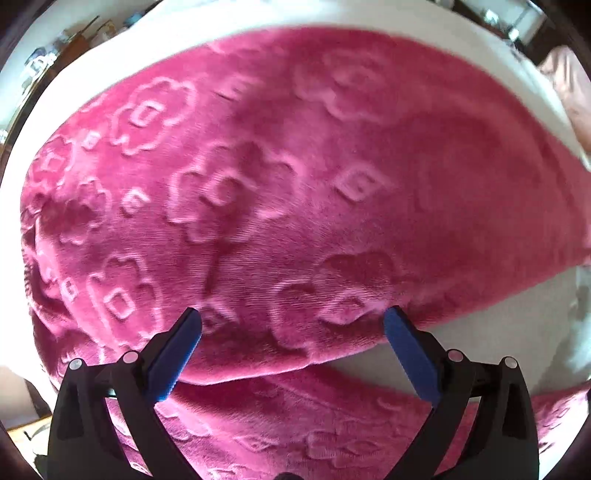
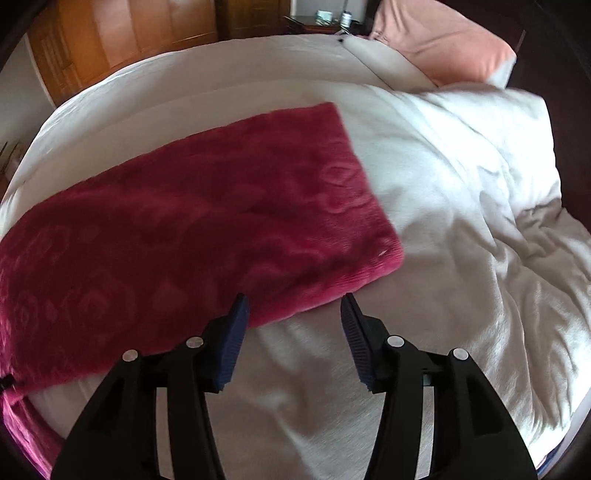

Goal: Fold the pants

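Seemingly no legible labels; pink pants flat w/ both jaws apart.

A big bed with a white sheet fills the room, and a puffy white blanket lies crumpled on one side. A pink pillow sits at the far corner. Behind the bed stand orange-brown wooden doors and a small dark side table, with soft daylight on everything.

Pants run off the left edge — waistband unseen, motion-blurred.
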`<state>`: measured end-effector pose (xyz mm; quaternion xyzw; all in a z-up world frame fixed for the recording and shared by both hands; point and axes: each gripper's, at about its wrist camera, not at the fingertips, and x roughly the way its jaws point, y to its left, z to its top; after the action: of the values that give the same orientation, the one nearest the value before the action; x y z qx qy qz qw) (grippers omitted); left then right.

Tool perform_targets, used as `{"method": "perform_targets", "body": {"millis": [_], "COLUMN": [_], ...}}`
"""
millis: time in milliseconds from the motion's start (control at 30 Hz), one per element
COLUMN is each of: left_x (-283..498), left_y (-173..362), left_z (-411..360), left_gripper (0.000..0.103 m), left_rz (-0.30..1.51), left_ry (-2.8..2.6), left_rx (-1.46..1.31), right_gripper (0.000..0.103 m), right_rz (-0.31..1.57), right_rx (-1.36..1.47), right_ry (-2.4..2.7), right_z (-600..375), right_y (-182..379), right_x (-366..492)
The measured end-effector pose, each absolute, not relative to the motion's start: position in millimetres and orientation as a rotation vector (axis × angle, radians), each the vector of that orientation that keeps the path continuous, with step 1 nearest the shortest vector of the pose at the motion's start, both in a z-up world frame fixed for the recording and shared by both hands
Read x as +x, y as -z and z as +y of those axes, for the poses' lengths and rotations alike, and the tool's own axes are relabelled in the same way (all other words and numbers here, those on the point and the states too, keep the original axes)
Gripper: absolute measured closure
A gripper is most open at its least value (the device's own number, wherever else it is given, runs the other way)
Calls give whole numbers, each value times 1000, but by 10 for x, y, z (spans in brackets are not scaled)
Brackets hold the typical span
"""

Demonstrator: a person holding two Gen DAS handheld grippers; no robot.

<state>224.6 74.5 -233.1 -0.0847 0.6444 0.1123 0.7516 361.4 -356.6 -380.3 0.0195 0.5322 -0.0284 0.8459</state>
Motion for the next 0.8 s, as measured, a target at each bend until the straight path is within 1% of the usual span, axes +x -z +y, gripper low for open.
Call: {"method": "perform_targets", "body": {"millis": [200, 433, 567, 633, 800], "left_x": [2011, 1610, 1330, 1167, 943], "left_y": [2058, 1969, 2025, 2107, 2343], "left_z": [1349, 2524, 2835, 2923, 2810], "left_gripper": [5, 5, 5, 5, 5], "left_rz": [1335, 1298, 1294, 1313, 1353], "left_ry": [-321, -519, -540, -527, -466], "left_rx": [-250, -360, -372, -371, -341], "right_gripper": [50, 49, 44, 44, 44], "right_rz": [1109, 1150, 1192, 1223, 1261], "right_rx": [41, 62, 61, 63, 13], "right_ry": [23, -36, -77, -110, -59], "right_z": [-3161, -2784, -2647, -2602, -2744], "right_y": [3634, 3489, 3562, 3616, 3644], "right_x": [3487, 3153, 2933, 2814, 2431]}}
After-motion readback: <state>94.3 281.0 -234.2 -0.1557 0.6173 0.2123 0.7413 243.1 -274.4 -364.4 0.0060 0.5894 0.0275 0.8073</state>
